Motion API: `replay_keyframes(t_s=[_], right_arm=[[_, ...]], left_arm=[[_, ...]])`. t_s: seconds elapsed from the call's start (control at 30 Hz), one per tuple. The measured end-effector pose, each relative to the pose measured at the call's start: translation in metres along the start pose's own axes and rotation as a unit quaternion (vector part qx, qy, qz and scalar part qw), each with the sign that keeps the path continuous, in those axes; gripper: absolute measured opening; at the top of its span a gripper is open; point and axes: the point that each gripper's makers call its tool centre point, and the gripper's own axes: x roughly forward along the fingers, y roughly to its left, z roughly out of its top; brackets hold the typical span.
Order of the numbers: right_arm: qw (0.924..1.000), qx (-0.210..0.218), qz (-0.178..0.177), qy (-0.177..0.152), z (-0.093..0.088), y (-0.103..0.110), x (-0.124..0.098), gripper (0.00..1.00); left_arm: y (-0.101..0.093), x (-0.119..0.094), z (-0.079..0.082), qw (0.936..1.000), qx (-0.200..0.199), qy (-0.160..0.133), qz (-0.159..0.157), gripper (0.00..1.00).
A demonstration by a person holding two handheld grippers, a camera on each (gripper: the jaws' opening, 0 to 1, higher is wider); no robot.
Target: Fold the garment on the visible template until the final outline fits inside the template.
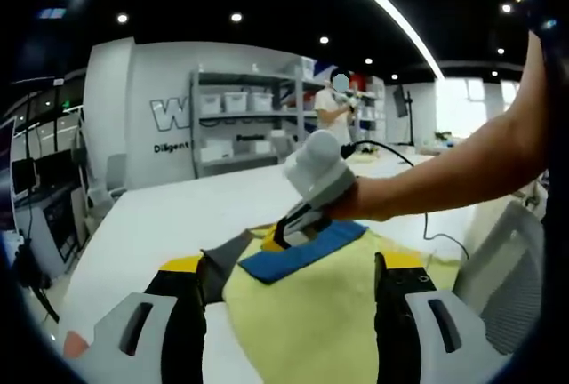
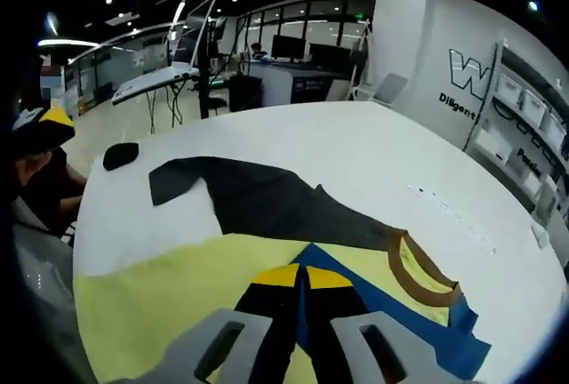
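Note:
A pale yellow garment (image 2: 169, 300) with a brown collar (image 2: 427, 279) and a blue panel (image 2: 449, 335) lies on a white table (image 2: 356, 148). It partly covers a dark grey template (image 2: 258, 202). My right gripper (image 2: 305, 276) is shut on the garment's fabric near the collar, yellow-tipped jaws together. In the left gripper view the same gripper (image 1: 277, 240) pinches the cloth beside the blue panel (image 1: 307, 251), held by a person's arm (image 1: 444, 180). My left gripper (image 1: 292, 264) stands open, jaws wide apart over the yellow garment (image 1: 302, 322), with a strip of template (image 1: 227, 255) showing beyond.
A small black object (image 2: 120, 155) lies near the table's far edge. A black cable (image 1: 440, 235) trails over the table. Shelves with bins (image 1: 236, 122) and a standing person (image 1: 333, 113) are beyond. A person in a cap (image 2: 36, 162) sits at the table's side.

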Motion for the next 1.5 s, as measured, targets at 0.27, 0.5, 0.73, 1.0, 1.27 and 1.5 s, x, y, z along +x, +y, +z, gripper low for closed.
replay_keyframes(t_s=[0.27,0.5,0.73,1.0,1.27,1.5], right_arm=[[0.9998,0.010,-0.017,-0.007,-0.007,-0.013,-0.017,0.00],[0.9991,0.016,-0.036,-0.017,-0.009,-0.026,-0.030,0.04],[0.9981,0.024,-0.052,-0.024,-0.015,-0.035,-0.042,0.13],[0.9963,0.047,-0.065,-0.033,-0.027,-0.039,-0.055,0.28],[0.9919,0.075,-0.094,-0.042,-0.047,-0.046,-0.075,0.53],[0.9886,0.100,-0.103,-0.045,-0.060,-0.046,-0.090,0.67]], left_arm=[[-0.002,0.001,-0.002,1.0000,0.000,0.005,-0.005,0.75],[-0.004,0.002,-0.003,0.9999,0.001,0.007,-0.009,0.75],[-0.006,0.003,-0.004,0.9999,0.003,0.009,-0.014,0.75],[-0.008,0.004,-0.005,0.9997,0.004,0.012,-0.019,0.75],[-0.011,0.004,-0.006,0.9996,0.006,0.014,-0.024,0.75],[-0.013,0.005,-0.006,0.9995,0.008,0.015,-0.028,0.75]])
